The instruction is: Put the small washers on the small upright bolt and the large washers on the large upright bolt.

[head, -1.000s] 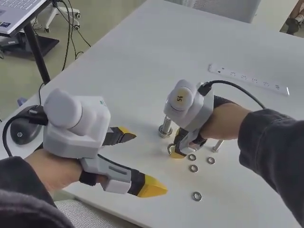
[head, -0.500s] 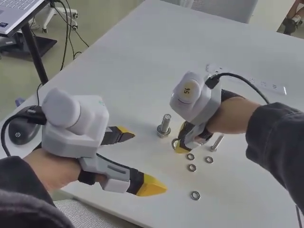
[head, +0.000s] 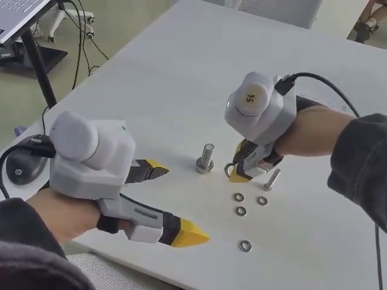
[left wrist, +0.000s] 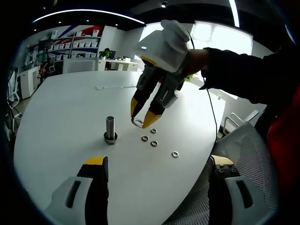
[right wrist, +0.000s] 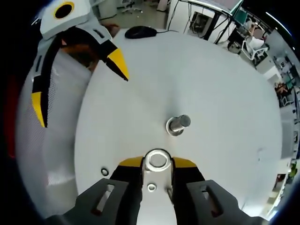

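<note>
Large washer (right wrist: 157, 153): silver ring, seemingly level | right tool (right wrist: 158, 162) clamping it | left tool (left wrist: 158, 161) apart

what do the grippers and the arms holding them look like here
Both the left gripper and right gripper have bulky white-grey housings, black jaws and yellow wedge tips. The right one carries a round yellow sticker with a number and a black cable; another black cable leaves the left. The person wears dark grey sleeves.

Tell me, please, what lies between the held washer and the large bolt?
Nothing: only bare table separates the washer in the right hand-held gripper from the large bolt, as the right gripper view shows.
</note>
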Demonstrator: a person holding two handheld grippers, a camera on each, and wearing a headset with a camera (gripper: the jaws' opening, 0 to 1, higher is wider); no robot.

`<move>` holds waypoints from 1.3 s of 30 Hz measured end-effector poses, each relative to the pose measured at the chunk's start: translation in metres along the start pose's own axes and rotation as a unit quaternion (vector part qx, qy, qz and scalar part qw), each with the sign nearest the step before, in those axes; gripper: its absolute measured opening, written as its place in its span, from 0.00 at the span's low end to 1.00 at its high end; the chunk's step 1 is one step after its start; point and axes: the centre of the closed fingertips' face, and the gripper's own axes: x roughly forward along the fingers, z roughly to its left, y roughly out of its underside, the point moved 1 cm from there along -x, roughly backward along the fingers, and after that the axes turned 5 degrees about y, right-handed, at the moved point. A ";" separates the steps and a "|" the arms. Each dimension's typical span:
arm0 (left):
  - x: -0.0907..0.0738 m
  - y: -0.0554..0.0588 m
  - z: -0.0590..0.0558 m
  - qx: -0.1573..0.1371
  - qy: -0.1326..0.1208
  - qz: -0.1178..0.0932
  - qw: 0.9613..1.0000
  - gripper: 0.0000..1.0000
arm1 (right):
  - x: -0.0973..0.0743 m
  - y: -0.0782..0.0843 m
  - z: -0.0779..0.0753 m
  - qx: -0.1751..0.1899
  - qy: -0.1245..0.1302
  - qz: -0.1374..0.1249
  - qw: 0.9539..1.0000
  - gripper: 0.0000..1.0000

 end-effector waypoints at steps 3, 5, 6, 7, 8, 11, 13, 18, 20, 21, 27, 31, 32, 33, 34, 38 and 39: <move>0.000 0.000 0.000 0.001 0.000 -0.001 1.000 0.88 | -0.007 -0.004 -0.004 -0.009 0.007 0.001 1.000 0.23; 0.000 0.000 0.000 0.001 0.001 0.000 1.000 0.88 | -0.016 -0.009 -0.007 -0.017 0.013 0.001 1.000 0.23; 0.000 0.000 0.000 0.001 0.001 -0.001 1.000 0.88 | -0.019 -0.011 -0.008 -0.020 0.016 0.001 1.000 0.23; 0.000 -0.001 0.000 0.001 0.000 -0.002 1.000 0.88 | -0.021 -0.013 -0.010 -0.022 0.018 0.001 1.000 0.23; 0.000 -0.001 0.000 0.001 0.000 -0.002 1.000 0.88 | -0.024 -0.016 -0.012 -0.028 0.022 0.000 0.999 0.23; 0.000 -0.001 0.000 0.001 0.000 -0.003 1.000 0.88 | -0.031 -0.024 -0.016 -0.035 0.027 -0.003 0.999 0.23; -0.001 -0.002 0.000 0.002 0.000 -0.004 1.000 0.88 | -0.035 -0.028 -0.017 -0.040 0.029 -0.004 0.999 0.23; 0.000 -0.002 0.000 0.003 0.000 -0.005 1.000 0.88 | -0.037 -0.031 -0.019 -0.048 0.032 -0.003 0.998 0.23; 0.000 -0.002 0.000 0.003 -0.001 -0.005 1.000 0.88 | -0.037 -0.032 -0.021 -0.052 0.032 -0.001 0.998 0.23; 0.000 -0.002 0.000 0.003 0.000 -0.006 1.000 0.88 | -0.037 -0.033 -0.022 -0.053 0.032 -0.001 0.998 0.23; 0.000 -0.002 0.001 0.002 -0.002 -0.007 1.000 0.88 | -0.034 -0.039 -0.028 -0.059 0.031 0.005 0.998 0.23; -0.001 -0.003 0.002 0.001 -0.003 -0.008 1.000 0.88 | -0.031 -0.043 -0.033 -0.065 0.030 0.005 0.997 0.23; -0.001 -0.003 0.002 0.001 -0.003 -0.008 1.000 0.88 | -0.030 -0.046 -0.036 -0.066 0.030 0.005 0.997 0.23; -0.001 -0.003 0.002 0.001 -0.003 -0.009 1.000 0.88 | -0.029 -0.047 -0.036 -0.065 0.028 0.005 0.997 0.23; -0.001 -0.003 0.003 0.000 -0.004 -0.009 1.000 0.88 | -0.026 -0.048 -0.037 -0.065 0.025 0.005 0.998 0.23; -0.001 -0.002 0.003 0.000 -0.004 -0.009 1.000 0.88 | -0.020 -0.050 -0.036 -0.069 0.021 0.011 0.997 0.23; -0.001 -0.002 0.003 0.000 -0.005 -0.009 1.000 0.88 | -0.018 -0.050 -0.035 -0.069 0.018 0.012 0.997 0.23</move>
